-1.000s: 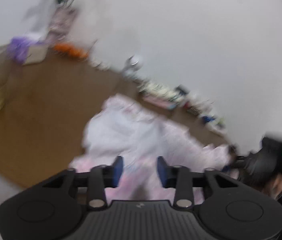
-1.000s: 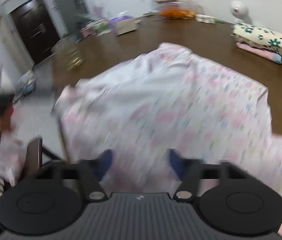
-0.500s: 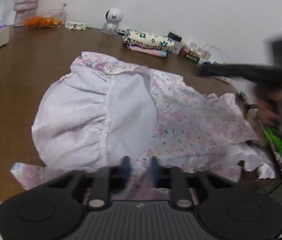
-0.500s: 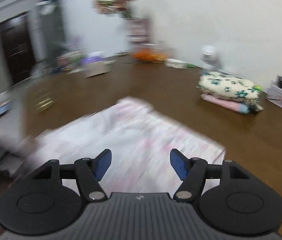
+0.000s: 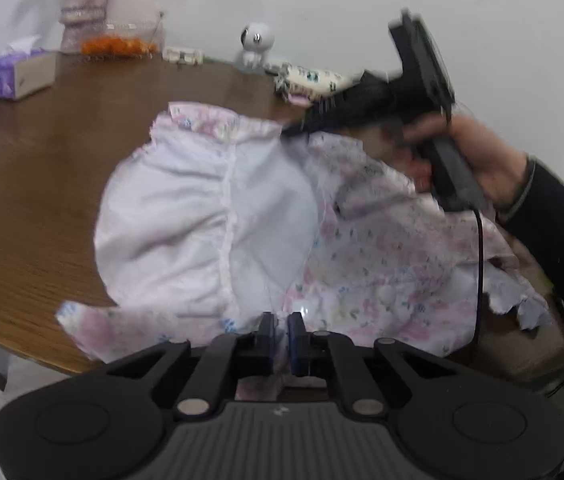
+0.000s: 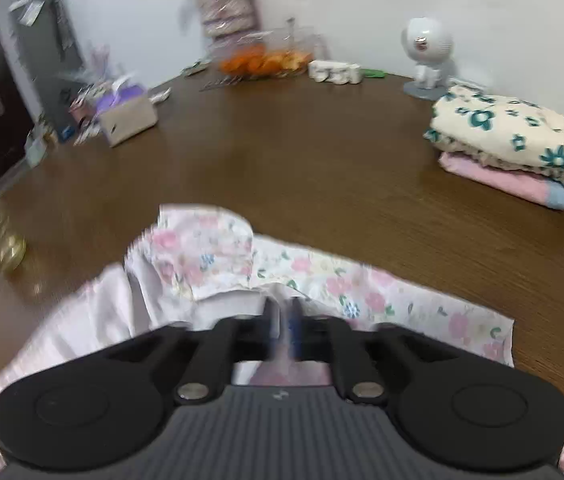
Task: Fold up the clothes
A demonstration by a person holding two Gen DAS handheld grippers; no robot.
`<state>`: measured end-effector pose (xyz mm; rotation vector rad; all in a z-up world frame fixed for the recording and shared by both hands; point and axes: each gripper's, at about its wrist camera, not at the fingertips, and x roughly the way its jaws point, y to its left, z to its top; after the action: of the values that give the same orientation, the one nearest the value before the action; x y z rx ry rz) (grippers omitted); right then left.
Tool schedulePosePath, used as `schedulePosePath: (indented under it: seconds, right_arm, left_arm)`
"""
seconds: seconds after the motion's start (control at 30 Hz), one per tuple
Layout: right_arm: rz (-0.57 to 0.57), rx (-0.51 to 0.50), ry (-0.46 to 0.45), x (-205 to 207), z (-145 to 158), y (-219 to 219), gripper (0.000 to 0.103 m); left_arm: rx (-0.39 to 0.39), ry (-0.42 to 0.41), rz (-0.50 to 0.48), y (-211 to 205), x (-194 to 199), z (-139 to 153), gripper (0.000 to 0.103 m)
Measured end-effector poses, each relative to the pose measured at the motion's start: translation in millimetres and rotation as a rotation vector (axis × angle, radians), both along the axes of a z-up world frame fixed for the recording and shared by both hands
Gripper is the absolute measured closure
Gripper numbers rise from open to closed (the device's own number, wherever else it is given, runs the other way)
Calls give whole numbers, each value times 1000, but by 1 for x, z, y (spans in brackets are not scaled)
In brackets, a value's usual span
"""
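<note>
A brown wooden table point(image 6: 322, 152) is seen, grain running across it. A floral garment point(image 5: 210, 216) is spread at the near edge, part draped over it. At the far edge a tissue box point(image 5: 18, 74), a vase point(image 5: 82, 12), a tray of oranges point(image 6: 266, 62) and a white figurine point(image 6: 428, 54) are lined up. Folded clothes point(image 6: 514, 144) are stacked toward the far right.

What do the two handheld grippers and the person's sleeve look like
Both the left gripper and right gripper are matte black, with ribbed bodies, round side discs, silver pivot pins and blue finger pads. A thin black cable hangs from the right one. The sleeve is dark, with a greenish cuff.
</note>
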<state>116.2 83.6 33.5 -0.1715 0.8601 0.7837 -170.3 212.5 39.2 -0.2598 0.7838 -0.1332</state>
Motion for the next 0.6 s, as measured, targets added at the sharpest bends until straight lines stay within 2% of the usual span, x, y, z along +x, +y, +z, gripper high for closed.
schedulePosePath:
  seconds: [0.03,0.07,0.1,0.13,0.2,0.3,0.4,0.5,0.6]
  right_arm:
    - [16,12,-1,-7,5,-11,50]
    - [31,24,-3,-13,9,-22,47]
    - [58,61,-16,-25,20,-44,45]
    - [83,97,-30,-37,31,-66,43]
    - [22,36,-64,-59,28,-100,42]
    - [-68,-56,-115,-92,23,-151,42]
    - [-159,-147,-165,-125,18,-202,42]
    - [-232,-142,-154,-140,5,-223,43]
    - [-272,-116,-168,-151,2,-237,43]
  left_arm:
    - [-12,-32,2,0,-3,5,91]
    - [-29,-66,4,-1,-7,10,87]
    - [-44,-92,2,-2,-8,14,78]
    - [-55,-100,-11,-5,-7,16,73]
    - [-77,-97,-42,-17,2,14,73]
    - [-95,-45,-93,-37,24,3,73]
    - [-92,-19,-157,-60,39,-4,73]
    - [-93,-30,-202,-75,40,-6,69]
    - [-81,-34,-195,-86,43,-7,68]
